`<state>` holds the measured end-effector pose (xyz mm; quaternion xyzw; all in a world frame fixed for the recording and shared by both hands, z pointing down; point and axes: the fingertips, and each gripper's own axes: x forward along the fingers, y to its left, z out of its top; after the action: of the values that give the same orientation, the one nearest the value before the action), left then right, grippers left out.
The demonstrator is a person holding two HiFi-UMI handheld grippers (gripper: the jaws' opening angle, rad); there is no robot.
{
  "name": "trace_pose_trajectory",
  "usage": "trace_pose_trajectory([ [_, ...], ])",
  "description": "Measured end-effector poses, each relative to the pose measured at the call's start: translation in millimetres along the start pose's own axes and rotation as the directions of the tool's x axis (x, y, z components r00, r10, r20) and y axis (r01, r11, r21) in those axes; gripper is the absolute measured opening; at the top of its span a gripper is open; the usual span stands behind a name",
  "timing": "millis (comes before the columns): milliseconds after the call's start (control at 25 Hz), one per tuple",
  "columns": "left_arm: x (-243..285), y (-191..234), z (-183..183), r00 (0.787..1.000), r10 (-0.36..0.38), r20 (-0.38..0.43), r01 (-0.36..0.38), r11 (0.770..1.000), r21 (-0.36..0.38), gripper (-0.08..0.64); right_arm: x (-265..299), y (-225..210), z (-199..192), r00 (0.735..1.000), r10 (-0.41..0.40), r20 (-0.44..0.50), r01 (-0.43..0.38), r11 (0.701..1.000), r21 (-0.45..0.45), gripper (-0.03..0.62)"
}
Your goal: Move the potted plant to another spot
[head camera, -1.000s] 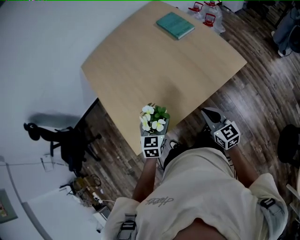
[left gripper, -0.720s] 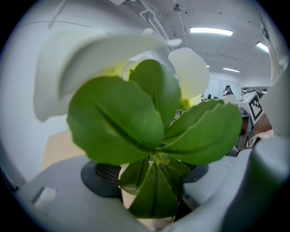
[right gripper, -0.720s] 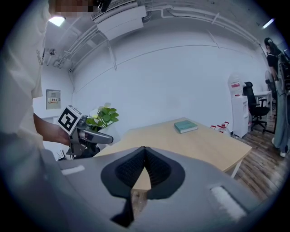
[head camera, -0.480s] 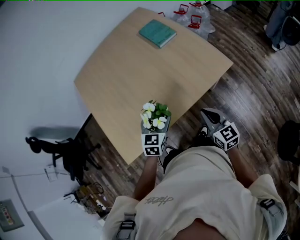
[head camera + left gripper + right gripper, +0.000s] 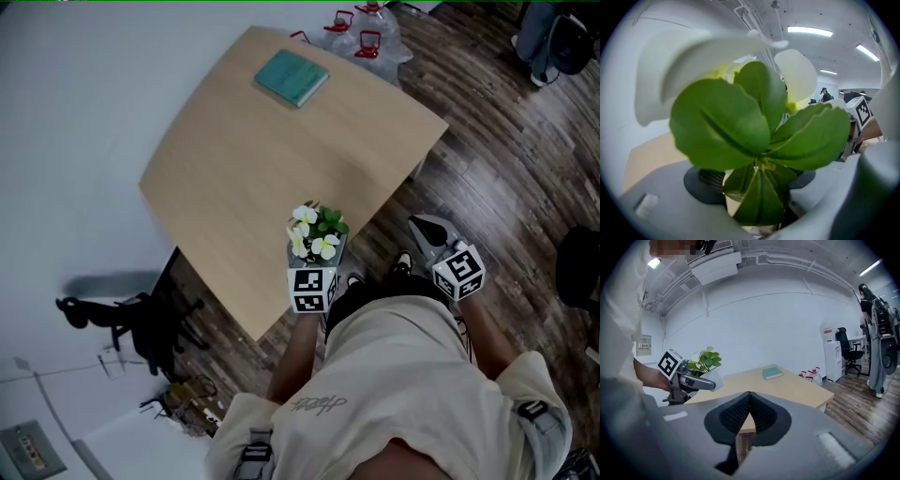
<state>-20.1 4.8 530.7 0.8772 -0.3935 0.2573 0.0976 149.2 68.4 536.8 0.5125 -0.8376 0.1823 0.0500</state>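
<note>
Table (image 5: 281,159): 1 book (image 5: 292,78); L gripper (image 5: 316,262) pinches 1 potted plant (image 5: 317,234); R gripper (image 5: 749,395) fingers (image 5: 733,416) together.

The right gripper (image 5: 749,398) fills the lower frame, its two dark ribbed pads pressed together with nothing between them. At ten o'clock from the pads, the left gripper (image 5: 708,383) grips the white pot of the potted plant (image 5: 707,362), with a hand behind its marker cube. Beyond the pads lies a pale wooden table (image 5: 801,390), a teal book (image 5: 772,373) on it at one o'clock. At two o'clock, clear bottles with red handles (image 5: 812,375) stand on the floor, and an office chair (image 5: 848,348) is behind them.
</note>
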Motion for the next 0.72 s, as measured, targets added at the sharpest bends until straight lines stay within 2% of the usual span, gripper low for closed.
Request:
trace_pose_trajectory([
  [360,28,8,3,0.995,-0.095,-0.014,0.095,0.995,0.020,0.351,6,-12,11,0.996,-0.090,-0.006,0.090,0.996,-0.009,0.002],
  [720,64,5,41,0.978,-0.206,0.032,0.204,0.977,0.064,0.351,7,-22,44,0.981,-0.195,0.016,0.195,0.980,-0.025,0.002],
])
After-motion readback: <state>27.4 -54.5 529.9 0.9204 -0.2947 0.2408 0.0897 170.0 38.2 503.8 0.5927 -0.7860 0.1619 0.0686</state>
